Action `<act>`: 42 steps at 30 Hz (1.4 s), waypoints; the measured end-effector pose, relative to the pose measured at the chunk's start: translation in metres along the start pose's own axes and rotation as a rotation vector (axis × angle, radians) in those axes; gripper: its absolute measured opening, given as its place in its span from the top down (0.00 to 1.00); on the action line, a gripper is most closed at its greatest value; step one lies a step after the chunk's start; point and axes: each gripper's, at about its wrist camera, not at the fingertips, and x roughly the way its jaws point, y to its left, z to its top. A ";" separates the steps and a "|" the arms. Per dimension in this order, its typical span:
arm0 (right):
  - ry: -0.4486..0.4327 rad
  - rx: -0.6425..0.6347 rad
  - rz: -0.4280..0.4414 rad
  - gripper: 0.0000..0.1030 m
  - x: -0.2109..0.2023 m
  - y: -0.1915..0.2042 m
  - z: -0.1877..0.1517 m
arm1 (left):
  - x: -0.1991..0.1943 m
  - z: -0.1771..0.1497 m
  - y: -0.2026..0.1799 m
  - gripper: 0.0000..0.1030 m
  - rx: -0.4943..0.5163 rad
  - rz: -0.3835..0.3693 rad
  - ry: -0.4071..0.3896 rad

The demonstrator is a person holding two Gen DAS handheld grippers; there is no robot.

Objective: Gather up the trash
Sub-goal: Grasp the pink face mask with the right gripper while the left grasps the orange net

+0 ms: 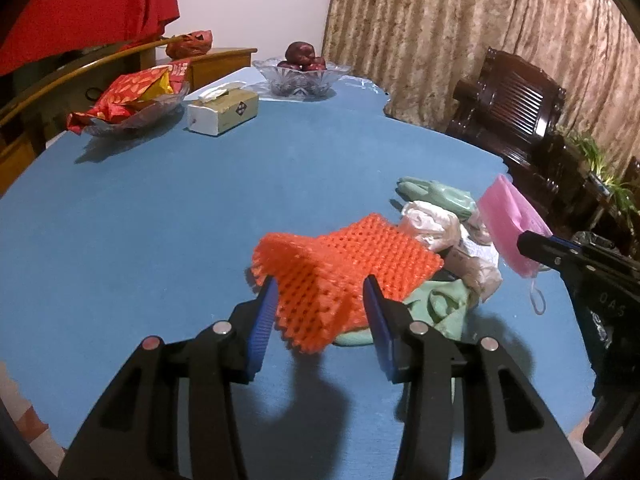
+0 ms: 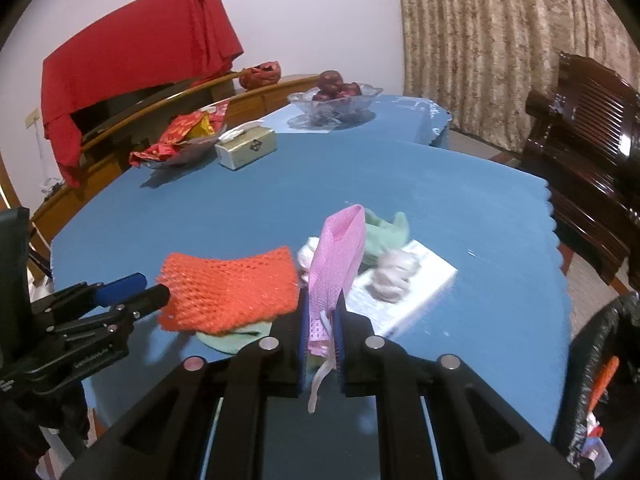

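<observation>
A pile of trash lies on the blue table: an orange foam net, green gloves, crumpled white wrappers and a white paper. My left gripper is open, its jaws on either side of the orange net's near edge. My right gripper is shut on a pink face mask and holds it upright above the table; the mask also shows in the left wrist view.
At the back stand a tissue box, a glass dish of red snack packets and a glass bowl of red fruit. A dark wooden chair is to the right. A black trash bag hangs off the table's near right.
</observation>
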 end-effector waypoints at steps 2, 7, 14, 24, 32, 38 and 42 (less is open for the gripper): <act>0.000 0.012 -0.009 0.89 -0.002 -0.007 -0.003 | 0.000 -0.001 -0.006 0.59 0.014 -0.006 0.002; 0.000 0.028 -0.015 0.89 -0.006 -0.015 -0.007 | 0.010 -0.005 -0.017 0.59 0.040 0.004 0.029; -0.007 0.035 -0.028 0.89 -0.010 -0.021 -0.011 | 0.020 -0.008 -0.014 0.94 0.016 -0.024 0.073; -0.027 0.032 -0.022 0.89 -0.019 -0.022 -0.009 | -0.006 0.003 -0.027 0.95 0.023 -0.058 0.000; -0.077 0.044 -0.016 0.89 -0.042 -0.029 -0.001 | -0.033 0.021 -0.045 0.95 0.033 -0.086 -0.068; -0.107 0.049 -0.024 0.89 -0.061 -0.037 0.002 | -0.047 0.031 -0.066 0.95 0.059 -0.114 -0.105; -0.118 0.055 -0.037 0.89 -0.072 -0.045 0.003 | -0.053 0.036 -0.084 0.95 0.081 -0.134 -0.121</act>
